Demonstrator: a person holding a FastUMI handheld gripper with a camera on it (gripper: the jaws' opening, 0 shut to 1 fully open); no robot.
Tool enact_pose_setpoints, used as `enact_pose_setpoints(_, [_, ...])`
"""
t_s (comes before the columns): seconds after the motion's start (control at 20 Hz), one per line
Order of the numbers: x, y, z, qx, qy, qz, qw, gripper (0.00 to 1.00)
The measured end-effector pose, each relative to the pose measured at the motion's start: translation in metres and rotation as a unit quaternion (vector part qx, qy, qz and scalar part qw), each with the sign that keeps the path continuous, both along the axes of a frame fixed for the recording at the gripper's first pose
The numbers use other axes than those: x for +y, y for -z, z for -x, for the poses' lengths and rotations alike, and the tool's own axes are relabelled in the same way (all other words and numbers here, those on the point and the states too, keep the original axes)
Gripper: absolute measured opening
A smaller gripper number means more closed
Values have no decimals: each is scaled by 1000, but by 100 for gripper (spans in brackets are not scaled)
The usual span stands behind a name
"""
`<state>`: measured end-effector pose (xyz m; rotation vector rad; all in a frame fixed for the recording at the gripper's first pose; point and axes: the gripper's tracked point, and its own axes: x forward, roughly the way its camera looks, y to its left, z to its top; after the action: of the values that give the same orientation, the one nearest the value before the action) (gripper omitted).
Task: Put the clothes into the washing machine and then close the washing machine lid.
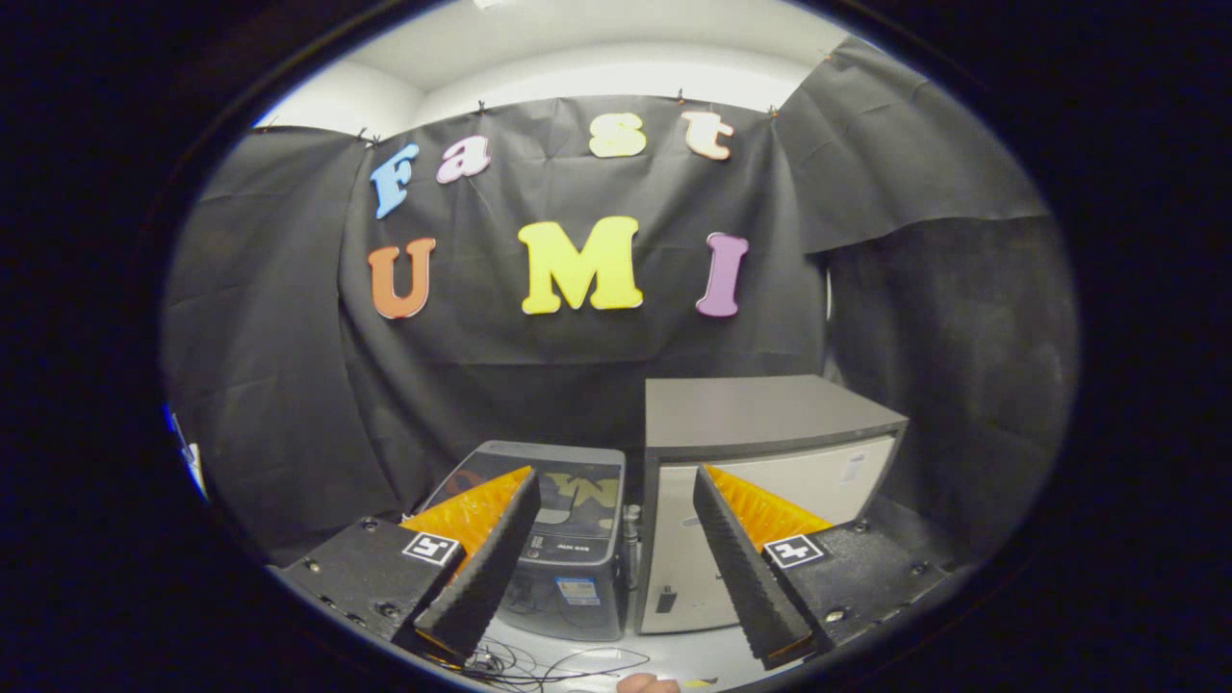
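Observation:
A small dark grey washing machine (576, 563) stands on the pale floor against the black cloth wall, just ahead of my fingers and slightly left of the gap. Its glossy lid (582, 486) lies flat and shut on top. My gripper (613, 478) is held above the floor in front of it, open, with a wide gap and nothing between the fingers. The left finger (486, 563) overlaps the machine's left front corner in the view.
A taller cabinet (760, 419) with a grey top and a pale front door stands right beside the washing machine. Thin cables (553, 664) lie on the floor before the machine. Part of a hand (647, 684) shows below the fingers.

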<state>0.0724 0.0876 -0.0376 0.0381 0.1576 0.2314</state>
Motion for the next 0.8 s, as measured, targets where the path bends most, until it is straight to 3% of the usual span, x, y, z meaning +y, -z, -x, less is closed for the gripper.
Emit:
enact_pose_setpoints(0.3, [-44, -15, 57, -23, 20, 9, 999, 100])
enact_pose_setpoints(0.8, [-76, -4, 74, -34, -36, 28, 998, 100])
